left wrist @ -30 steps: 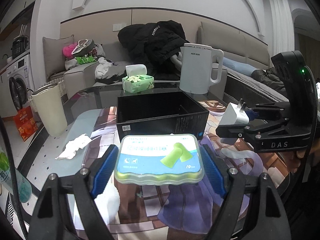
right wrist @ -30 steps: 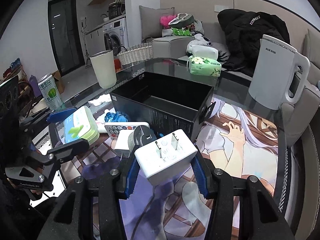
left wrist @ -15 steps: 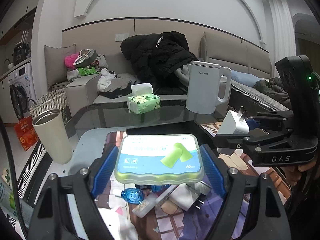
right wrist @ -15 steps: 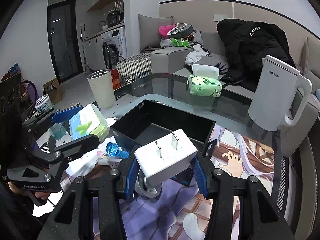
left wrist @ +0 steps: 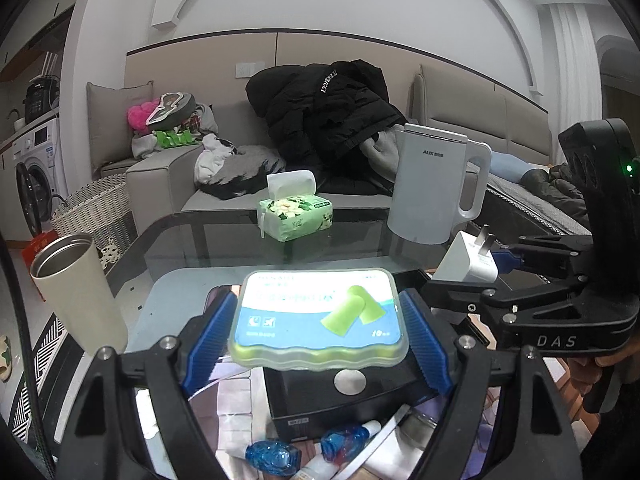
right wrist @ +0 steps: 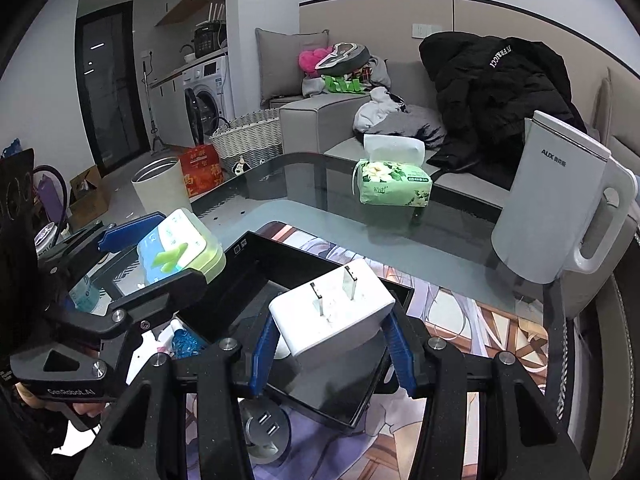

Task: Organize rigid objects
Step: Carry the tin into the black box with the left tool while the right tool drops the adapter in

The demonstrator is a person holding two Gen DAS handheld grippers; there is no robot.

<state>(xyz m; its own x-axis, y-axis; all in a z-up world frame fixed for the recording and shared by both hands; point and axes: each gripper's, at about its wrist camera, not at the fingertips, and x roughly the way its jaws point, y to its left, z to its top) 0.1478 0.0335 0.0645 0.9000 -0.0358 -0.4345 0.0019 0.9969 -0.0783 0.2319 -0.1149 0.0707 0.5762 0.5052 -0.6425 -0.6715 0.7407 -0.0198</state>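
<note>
My left gripper (left wrist: 318, 330) is shut on a flat green earplug case (left wrist: 320, 314) with a blue-and-white label, its blue pads pressing both short ends. The same earplug case (right wrist: 180, 248) shows at the left of the right wrist view, over the near left corner of the black open box (right wrist: 304, 268). My right gripper (right wrist: 330, 342) is shut on a white plug adapter (right wrist: 332, 308), prongs up, held above the box. That plug adapter (left wrist: 468, 262) appears at the right of the left wrist view. The black box (left wrist: 340, 400) lies below the case there.
A white kettle (right wrist: 556, 200) stands at the right of the glass table (right wrist: 320, 216), a green tissue pack (right wrist: 394, 186) at the back, a beige tumbler (left wrist: 78, 292) at the left. Blue wrapped items (left wrist: 274, 454), a round grey hub (right wrist: 266, 430) and small tubes lie before the box.
Both grippers have risen and moved forward with their loads. They now hang over the black box, which was ahead of them a second ago. Grips are unchanged.
</note>
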